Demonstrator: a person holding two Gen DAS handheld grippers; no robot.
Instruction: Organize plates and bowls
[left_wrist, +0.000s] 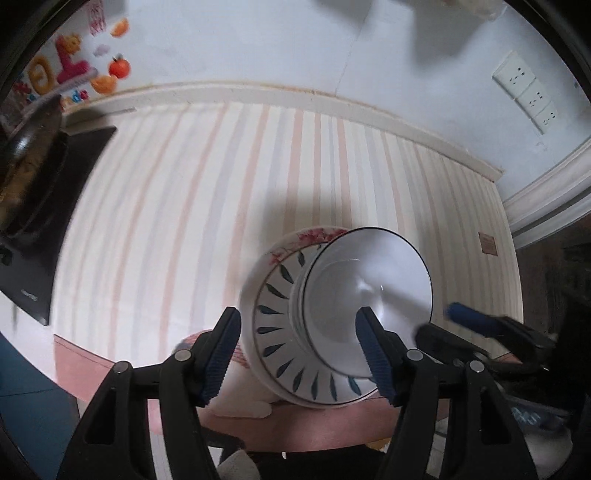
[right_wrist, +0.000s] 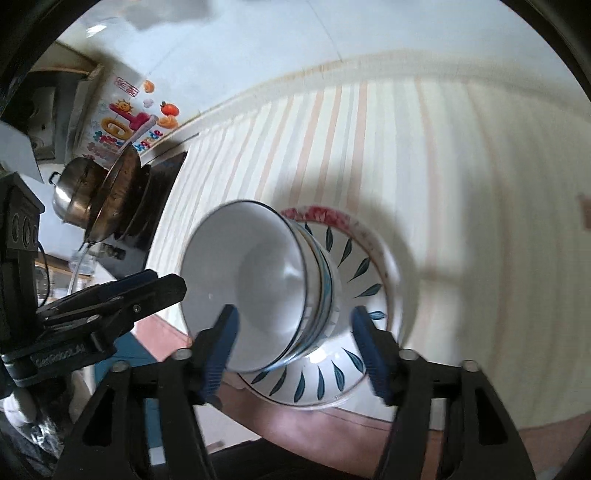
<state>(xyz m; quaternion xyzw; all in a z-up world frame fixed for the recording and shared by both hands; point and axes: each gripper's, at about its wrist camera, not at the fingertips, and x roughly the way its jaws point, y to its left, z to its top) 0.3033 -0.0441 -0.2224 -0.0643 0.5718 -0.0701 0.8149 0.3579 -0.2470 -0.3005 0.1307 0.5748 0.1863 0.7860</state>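
Note:
A stack of dishes stands near the table's front edge. White bowls with a dark rim (left_wrist: 369, 280) (right_wrist: 258, 280) nest on a plate with blue leaf marks (left_wrist: 273, 332) (right_wrist: 354, 258). Under that plate a red-flowered plate rim (left_wrist: 317, 236) (right_wrist: 321, 216) peeks out. My left gripper (left_wrist: 299, 354) hovers over the stack's near side, open, with its blue pads (left_wrist: 221, 354) apart and pressing on nothing. My right gripper (right_wrist: 295, 350) is open as well, its fingers straddling the bowls from above without touching. Each gripper also shows at the edge of the other's view, the right gripper (left_wrist: 454, 325) and the left gripper (right_wrist: 166, 282).
A striped tablecloth (left_wrist: 184, 203) covers the table up to the wall. A black cooktop (left_wrist: 85, 155) with a wok and a steel pot (right_wrist: 74, 199) sits at the left. Wall sockets (left_wrist: 528, 92) are at the back right. The table's pink front edge (left_wrist: 92, 354) lies close below the stack.

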